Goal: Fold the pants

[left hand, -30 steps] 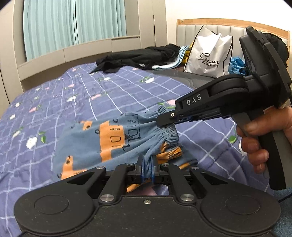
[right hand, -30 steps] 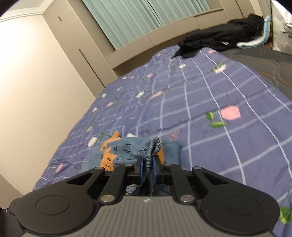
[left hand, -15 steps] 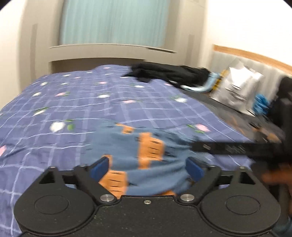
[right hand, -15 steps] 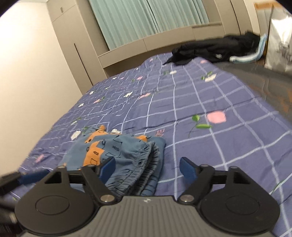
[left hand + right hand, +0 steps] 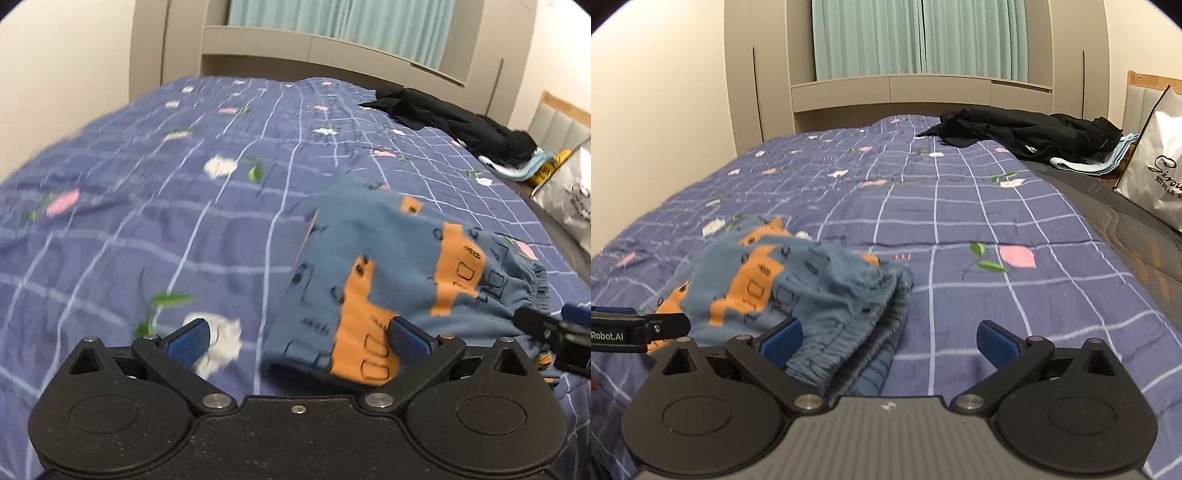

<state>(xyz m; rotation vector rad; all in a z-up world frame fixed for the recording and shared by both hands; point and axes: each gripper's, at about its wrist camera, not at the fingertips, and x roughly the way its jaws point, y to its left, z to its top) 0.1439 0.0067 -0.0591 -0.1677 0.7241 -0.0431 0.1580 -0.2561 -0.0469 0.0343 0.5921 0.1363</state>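
Left wrist view: the left gripper (image 5: pixel 297 341) is seen with its jaws spread wide and still opening, nothing clamped. The pants (image 5: pixel 399 269), blue with orange prints, are laid folded on the bed (image 5: pixel 184 229); their near edge lies against the blue pad at 4 o'clock, the rest reaching toward 2 o'clock. The tip of the right gripper (image 5: pixel 554 328) is seen at 3 o'clock, beside the elastic waistband. A black garment (image 5: pixel 454 122) is heaped at 1 o'clock, a white bag (image 5: pixel 569 199) at 2 o'clock. Teal curtains (image 5: pixel 332 18) are hung at 12 o'clock.

Right wrist view: the right gripper (image 5: pixel 888 341) is likewise seen with jaws wide and opening, gripping nothing. The waistband end of the pants (image 5: pixel 812 291) lies between the jaws toward the 8 o'clock pad, the stack extending to 10 o'clock. The left gripper (image 5: pixel 661 328) enters at 9 o'clock. The black garment (image 5: pixel 1027 133) is at 1 o'clock, the bag (image 5: pixel 1156 170) at 2 o'clock.
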